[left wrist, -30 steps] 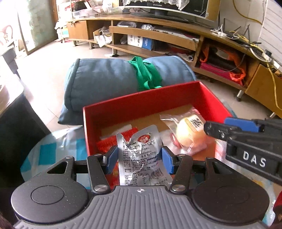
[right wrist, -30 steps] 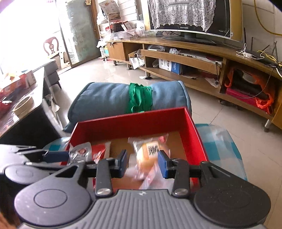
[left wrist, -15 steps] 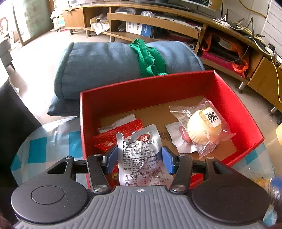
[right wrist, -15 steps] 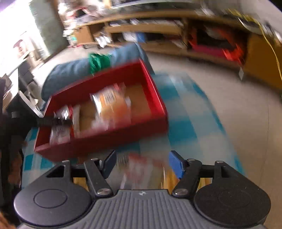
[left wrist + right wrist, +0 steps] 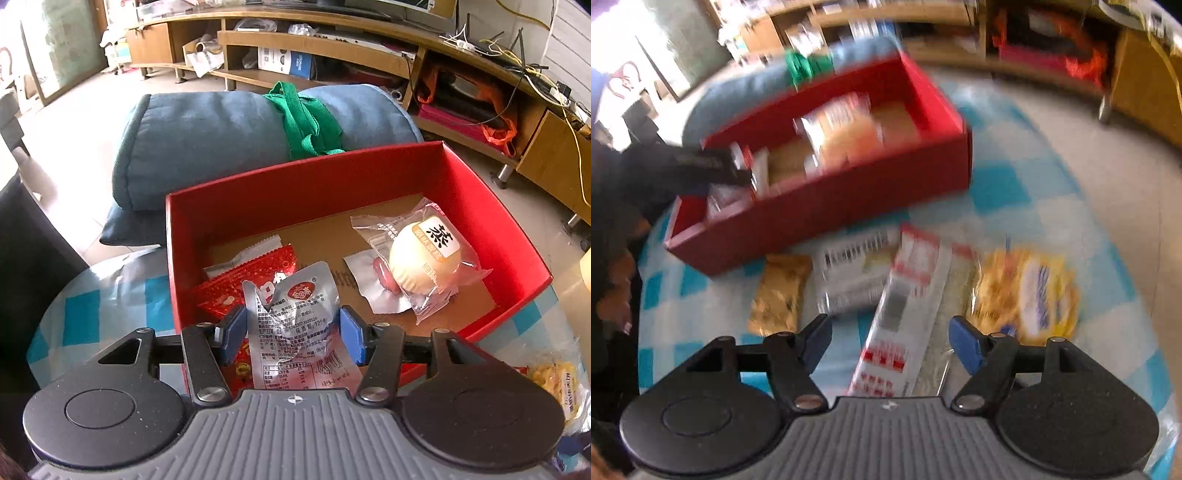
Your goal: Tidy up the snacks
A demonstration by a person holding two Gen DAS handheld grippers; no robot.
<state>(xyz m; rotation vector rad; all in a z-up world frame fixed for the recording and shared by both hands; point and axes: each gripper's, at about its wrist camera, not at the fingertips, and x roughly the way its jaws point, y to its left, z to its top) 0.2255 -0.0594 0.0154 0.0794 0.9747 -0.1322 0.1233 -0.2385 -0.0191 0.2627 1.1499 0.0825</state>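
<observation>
A red box sits on a blue-checked table. My left gripper is shut on a silver snack packet over the box's near left part. Inside lie a red packet and a wrapped round bun. In the blurred right wrist view, my right gripper is open and empty above a long red-and-white packet in front of the box. Beside it lie a brown bar, a clear barcode packet and a yellow snack bag.
A rolled blue cushion with a green strap lies behind the box. A wooden TV shelf runs along the far wall. A dark chair stands at the left. The table edge curves at the right.
My right gripper let go of the bun in the box, opened and pulled back and down over the loose snacks in front of it. My left gripper tipped slightly and still holds the silver packet.
</observation>
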